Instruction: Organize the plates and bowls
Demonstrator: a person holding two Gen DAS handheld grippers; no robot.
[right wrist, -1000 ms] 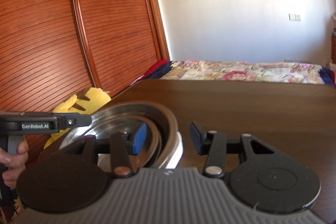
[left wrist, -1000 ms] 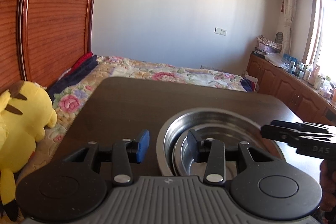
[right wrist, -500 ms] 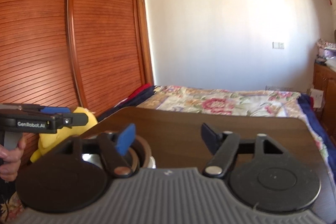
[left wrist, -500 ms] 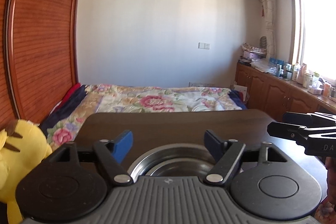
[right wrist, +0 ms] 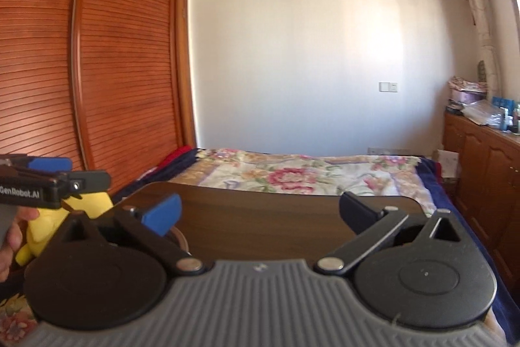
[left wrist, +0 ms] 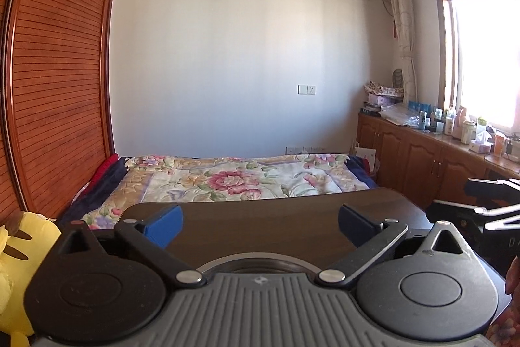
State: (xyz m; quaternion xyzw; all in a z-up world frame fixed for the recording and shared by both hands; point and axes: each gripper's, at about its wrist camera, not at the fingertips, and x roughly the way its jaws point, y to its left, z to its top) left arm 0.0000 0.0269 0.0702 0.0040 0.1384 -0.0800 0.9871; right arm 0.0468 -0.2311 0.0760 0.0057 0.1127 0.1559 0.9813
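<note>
The stacked steel bowls (left wrist: 256, 260) sit on the dark wooden table (left wrist: 260, 226); only an arc of the outer rim shows just above my left gripper's body. My left gripper (left wrist: 260, 225) hovers above and behind them, its jaws opening wide with nothing between them. In the right wrist view a thin sliver of the bowl rim (right wrist: 182, 240) peeks out behind the blue finger. My right gripper (right wrist: 261, 215) is likewise raised over the table (right wrist: 260, 217), jaws opening and empty. Each gripper sees the other at its frame edge: right gripper (left wrist: 481, 213), left gripper (right wrist: 48, 184).
A yellow plush toy (left wrist: 19, 252) sits left of the table. Behind the table lies a bed with a floral quilt (left wrist: 234, 178). A wooden wardrobe (right wrist: 97, 70) stands on the left, and low cabinets (left wrist: 422, 158) with clutter line the right wall. A hand (right wrist: 13, 236) holds the left gripper.
Both grippers let go of the bowl rim, spread their jaws wide and rose back from the stack. The bowls have dropped almost out of both views.
</note>
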